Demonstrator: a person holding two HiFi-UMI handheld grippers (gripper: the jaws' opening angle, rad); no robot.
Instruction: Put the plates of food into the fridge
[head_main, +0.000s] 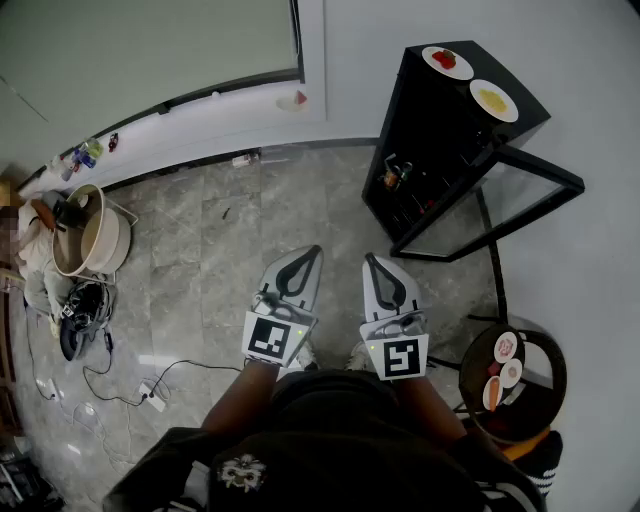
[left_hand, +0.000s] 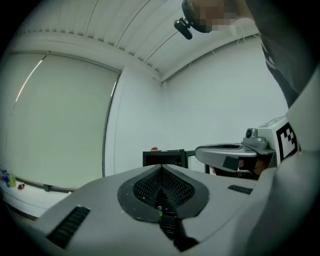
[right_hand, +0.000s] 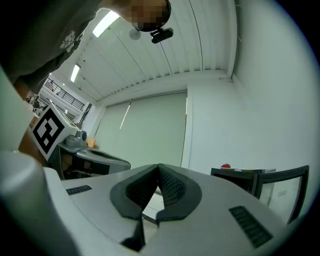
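Held low before the person's dark top (head_main: 330, 430), the left gripper (head_main: 315, 250) and right gripper (head_main: 371, 259) sit side by side, a little apart, above the marble floor (head_main: 220, 250). Each one's fingers (left_hand: 175, 187) are clenched tip to tip with nothing between them. Well ahead on the right stands the black fridge (head_main: 400, 160), its glass door (head_main: 530, 190) swung open. On its top lie a plate with red food (head_main: 447, 62) and a plate with yellow food (head_main: 494, 100). Small plates (head_main: 506, 348) rest on a round tabletop (head_main: 535, 400) at the person's right.

fridge (head_main: 408, 135) ahead-right | plates (head_main: 447, 62) on fridge top | round table (head_main: 532, 402) right | tub (head_main: 103, 243) left
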